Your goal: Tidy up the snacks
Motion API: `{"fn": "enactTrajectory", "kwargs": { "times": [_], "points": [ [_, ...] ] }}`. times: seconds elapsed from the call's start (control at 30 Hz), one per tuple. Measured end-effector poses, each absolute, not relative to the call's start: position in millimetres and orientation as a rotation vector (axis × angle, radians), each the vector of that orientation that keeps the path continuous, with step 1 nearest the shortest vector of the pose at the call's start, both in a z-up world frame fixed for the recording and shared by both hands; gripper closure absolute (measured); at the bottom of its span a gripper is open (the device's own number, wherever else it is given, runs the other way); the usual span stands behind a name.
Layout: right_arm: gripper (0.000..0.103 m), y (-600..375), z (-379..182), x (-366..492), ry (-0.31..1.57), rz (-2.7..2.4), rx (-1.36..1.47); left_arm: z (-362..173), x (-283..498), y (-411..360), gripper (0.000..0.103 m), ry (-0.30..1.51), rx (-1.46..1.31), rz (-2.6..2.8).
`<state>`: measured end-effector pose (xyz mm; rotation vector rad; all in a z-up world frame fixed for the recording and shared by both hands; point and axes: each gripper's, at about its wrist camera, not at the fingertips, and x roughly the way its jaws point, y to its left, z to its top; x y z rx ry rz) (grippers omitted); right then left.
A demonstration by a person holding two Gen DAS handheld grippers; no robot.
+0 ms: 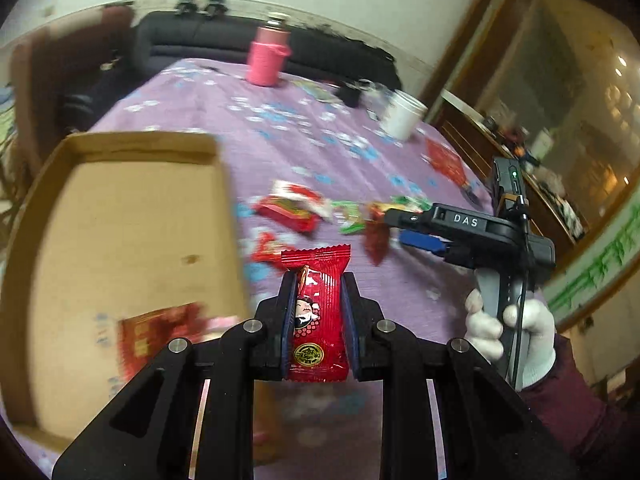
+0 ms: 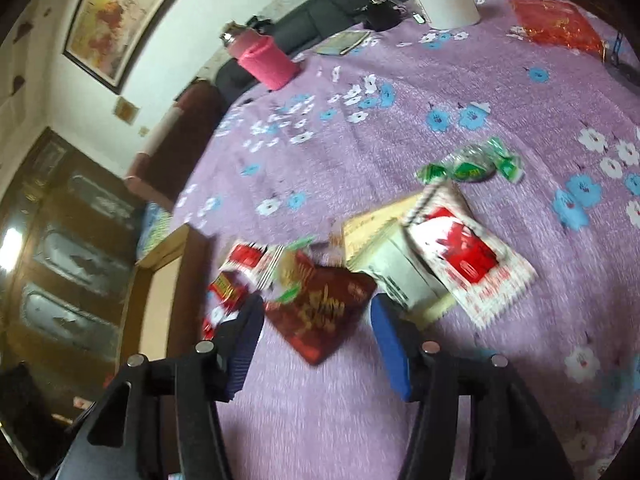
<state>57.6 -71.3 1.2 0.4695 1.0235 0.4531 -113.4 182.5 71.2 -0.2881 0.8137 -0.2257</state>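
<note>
Two grippers were in view: the left gripper (image 1: 319, 280) was clamped tight on a red candy packet (image 1: 318, 312), held upright between its pads above the purple flowered counter (image 1: 280, 128), just right of the open cardboard box (image 1: 132, 248). The right gripper (image 2: 316, 320) stood about half open and gripped nothing, with a dark red snack packet (image 2: 324, 312) lying flat on the counter between its blue pads (image 2: 390, 344). Further loose snacks lay beyond, including a white-and-red sachet (image 2: 468, 256) and green-wrapped candies (image 2: 472, 164).
</note>
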Motion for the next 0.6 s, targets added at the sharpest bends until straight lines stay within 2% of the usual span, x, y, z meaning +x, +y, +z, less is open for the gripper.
{"fn": "enactTrajectory", "kwargs": {
  "times": [0.2,0.23,0.27,0.37,0.6],
  "points": [
    [0.044,-47.9,-0.9,64.3,1.042,0.351,0.368,65.5,-139.2,240.1,0.082,0.795,-0.354,-0.096],
    [0.046,-46.3,-0.4,63.0,1.041,0.347,0.351,63.6,-140.7,245.9,0.082,0.794,-0.358,-0.078],
    [0.058,-44.3,-0.4,61.3,1.042,0.356,0.345,61.4,-143.5,253.6,0.082,0.794,-0.363,-0.054],
    [0.066,-40.1,-0.2,53.4,1.045,0.375,0.328,54.1,-150.8,274.2,0.082,0.796,-0.388,-0.002],
    [0.069,-46.0,20.6,25.7,0.989,0.4,0.35,47.7,-158.8,299.3,0.082,0.794,-0.413,0.064]
  ]
}}
